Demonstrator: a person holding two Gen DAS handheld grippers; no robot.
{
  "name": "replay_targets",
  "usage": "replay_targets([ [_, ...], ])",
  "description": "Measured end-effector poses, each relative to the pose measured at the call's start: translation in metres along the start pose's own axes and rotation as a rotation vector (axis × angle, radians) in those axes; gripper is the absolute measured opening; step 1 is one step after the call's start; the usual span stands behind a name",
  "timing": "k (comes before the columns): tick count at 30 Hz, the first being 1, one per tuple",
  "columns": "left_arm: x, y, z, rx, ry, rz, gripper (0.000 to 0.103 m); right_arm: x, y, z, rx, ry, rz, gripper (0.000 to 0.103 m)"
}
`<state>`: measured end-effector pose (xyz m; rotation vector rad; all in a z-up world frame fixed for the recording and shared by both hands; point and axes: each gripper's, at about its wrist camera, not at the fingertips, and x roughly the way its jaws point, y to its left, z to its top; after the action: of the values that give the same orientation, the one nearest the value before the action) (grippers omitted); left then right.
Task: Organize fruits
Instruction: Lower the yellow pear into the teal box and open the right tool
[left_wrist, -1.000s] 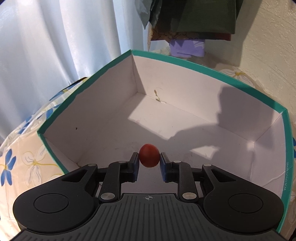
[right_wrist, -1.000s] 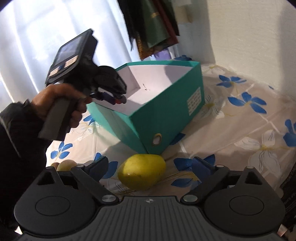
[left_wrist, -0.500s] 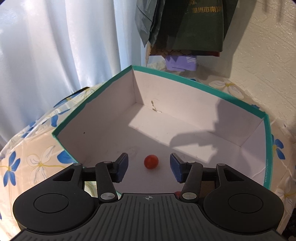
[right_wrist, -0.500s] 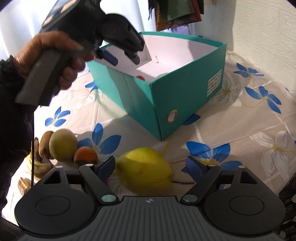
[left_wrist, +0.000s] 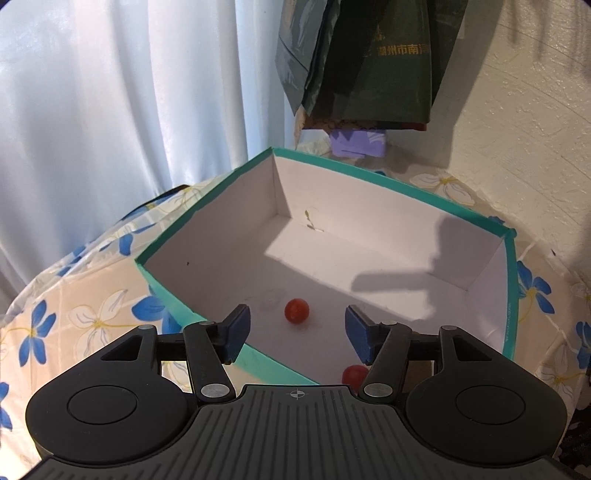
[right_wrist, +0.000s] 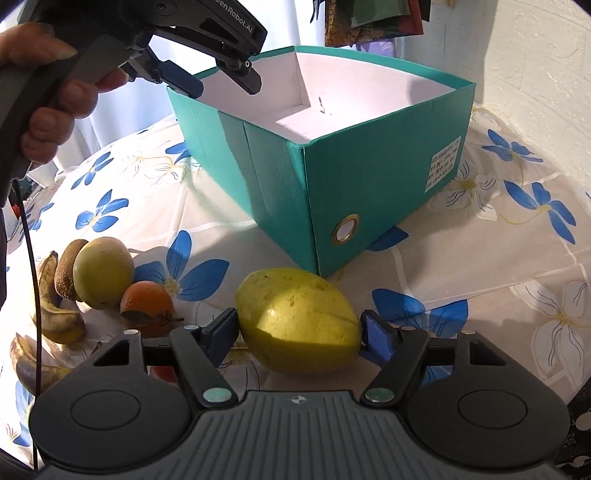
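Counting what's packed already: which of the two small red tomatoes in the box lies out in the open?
The farther tomato, on the bare box floor; the nearer tomato is partly hidden behind the left tool.

the box (right_wrist: 280, 177) looks like matt teal card with a plain white paper lining. a smooth, faintly shiny floral cloth (right_wrist: 480, 251) covers the worktop. the mango (right_wrist: 299, 321) has smooth, speckled yellow skin; the cherry tomato (left_wrist: 296, 311) is glossy. the wall (left_wrist: 524, 110) is rough plaster.
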<state>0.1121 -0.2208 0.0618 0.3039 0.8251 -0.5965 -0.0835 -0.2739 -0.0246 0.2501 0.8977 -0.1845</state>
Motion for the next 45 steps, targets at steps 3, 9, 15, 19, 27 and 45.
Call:
replay_targets([
  [3, -0.005, 0.001, -0.001, -0.007, -0.006, -0.006, 0.064, 0.005, 0.0, -0.002, 0.002, 0.015, 0.012, 0.07],
  [9, -0.016, 0.004, -0.006, -0.006, -0.021, 0.005, 0.065, 0.003, -0.005, -0.004, 0.054, 0.006, 0.016, 0.069],
  [15, -0.028, 0.006, -0.011, -0.011, -0.034, 0.045, 0.066, -0.018, -0.005, -0.002, 0.071, -0.032, 0.006, 0.069],
  [19, -0.039, 0.009, -0.016, -0.029, -0.041, 0.068, 0.066, -0.043, -0.005, 0.009, 0.075, -0.1, -0.011, 0.069],
  [27, -0.06, 0.021, -0.029, -0.058, -0.053, 0.098, 0.068, -0.086, -0.006, 0.035, 0.058, -0.22, -0.037, 0.069],
  [45, -0.101, 0.059, -0.086, -0.127, -0.01, 0.195, 0.073, -0.028, -0.031, 0.122, 0.086, -0.285, -0.09, 0.069],
])
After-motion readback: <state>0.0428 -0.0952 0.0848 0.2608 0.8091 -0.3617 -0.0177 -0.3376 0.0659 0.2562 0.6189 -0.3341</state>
